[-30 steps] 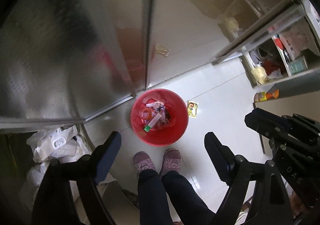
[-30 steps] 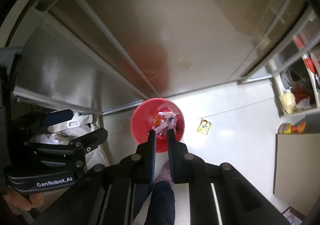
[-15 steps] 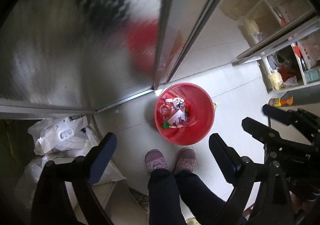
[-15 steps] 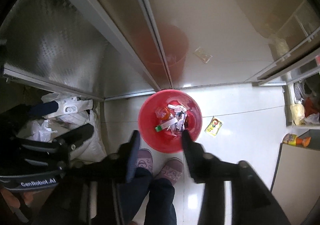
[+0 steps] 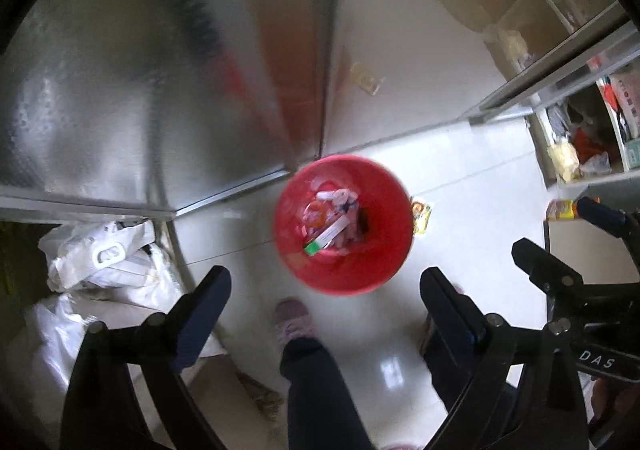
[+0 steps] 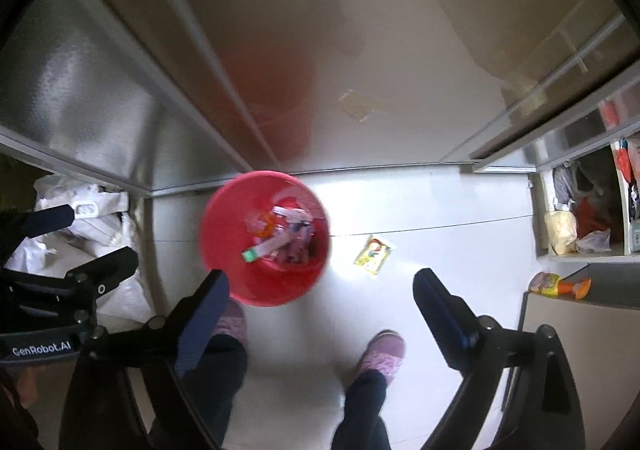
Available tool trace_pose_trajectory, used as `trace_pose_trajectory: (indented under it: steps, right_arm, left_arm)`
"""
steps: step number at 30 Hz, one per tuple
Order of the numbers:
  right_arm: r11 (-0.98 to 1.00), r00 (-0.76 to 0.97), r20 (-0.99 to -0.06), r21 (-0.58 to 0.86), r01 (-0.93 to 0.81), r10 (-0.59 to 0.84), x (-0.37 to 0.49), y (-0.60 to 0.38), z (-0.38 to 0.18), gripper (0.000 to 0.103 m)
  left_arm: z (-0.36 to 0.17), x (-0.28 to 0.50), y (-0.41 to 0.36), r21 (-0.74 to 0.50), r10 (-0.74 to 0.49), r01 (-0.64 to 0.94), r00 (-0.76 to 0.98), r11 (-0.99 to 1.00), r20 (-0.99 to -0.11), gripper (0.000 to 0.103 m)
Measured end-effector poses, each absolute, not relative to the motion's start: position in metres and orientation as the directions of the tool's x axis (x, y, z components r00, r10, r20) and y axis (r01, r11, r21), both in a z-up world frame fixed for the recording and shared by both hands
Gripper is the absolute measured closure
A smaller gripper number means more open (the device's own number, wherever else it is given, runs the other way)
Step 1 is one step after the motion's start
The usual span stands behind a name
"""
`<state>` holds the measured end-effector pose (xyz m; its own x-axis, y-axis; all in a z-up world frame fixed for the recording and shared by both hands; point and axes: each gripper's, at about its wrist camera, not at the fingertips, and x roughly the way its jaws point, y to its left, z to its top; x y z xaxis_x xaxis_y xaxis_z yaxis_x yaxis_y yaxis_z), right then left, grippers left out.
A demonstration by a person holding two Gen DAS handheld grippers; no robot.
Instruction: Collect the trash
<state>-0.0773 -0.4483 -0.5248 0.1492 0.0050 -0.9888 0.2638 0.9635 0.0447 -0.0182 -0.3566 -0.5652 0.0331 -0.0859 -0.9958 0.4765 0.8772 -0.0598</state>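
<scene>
A red bin [image 5: 384, 270] stands on the white floor against a metal door, with several wrappers and a white strip with a green end inside; it also shows in the right wrist view [image 6: 224, 262]. A yellow snack packet [image 6: 372, 254] lies on the floor just right of the bin, and shows in the left wrist view [image 5: 422, 212]. My left gripper [image 5: 324, 314] is open and empty, high above the floor. My right gripper [image 6: 320, 310] is open and empty, also high above the bin and packet.
The person's feet in pink slippers [image 6: 380, 354] stand in front of the bin. White plastic bags [image 5: 100, 262] are piled at the left. Shelves [image 6: 580, 218] with clutter stand at the right, and a yellow-orange bottle [image 6: 556, 284] lies beside them. Metal sliding doors [image 6: 140, 70] back the scene.
My right gripper has opened from shut to wide open, and the white strip it held now lies in the bin. Both views have shifted and the person's feet have moved apart.
</scene>
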Motion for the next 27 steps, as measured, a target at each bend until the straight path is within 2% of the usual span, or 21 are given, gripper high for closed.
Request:
trace_pose_trajectory:
  steps: [8, 19, 23, 27]
  right_arm:
    - [0.965, 0.159, -0.987, 0.017, 0.261, -0.026, -0.11, -0.506, -0.575, 0.008]
    - [0.958, 0.132, -0.991, 0.028, 0.286, -0.011, -0.124, -0.52, -0.73, 0.008]
    - [0.964, 0.139, -0.99, 0.037, 0.265, -0.001, -0.114, -0.514, -0.785, 0.008]
    - [0.963, 0.156, -0.988, 0.057, 0.264, 0.016, -0.105, -0.508, -0.81, 0.008]
  left_arm:
    - [-0.626, -0.062, -0.428, -0.086, -0.114, 0.481, 0.029, 0.873, -0.993, 0.009]
    - [-0.793, -0.087, -0.461, -0.095, -0.102, 0.511, -0.015, 0.854, -0.995, 0.009]
    - [-0.823, -0.083, -0.467, -0.077, -0.09, 0.504, 0.002, 0.86, -0.996, 0.009]
    - [-0.833, -0.076, -0.479, -0.107, -0.13, 0.495, 0.013, 0.863, -0.991, 0.012]
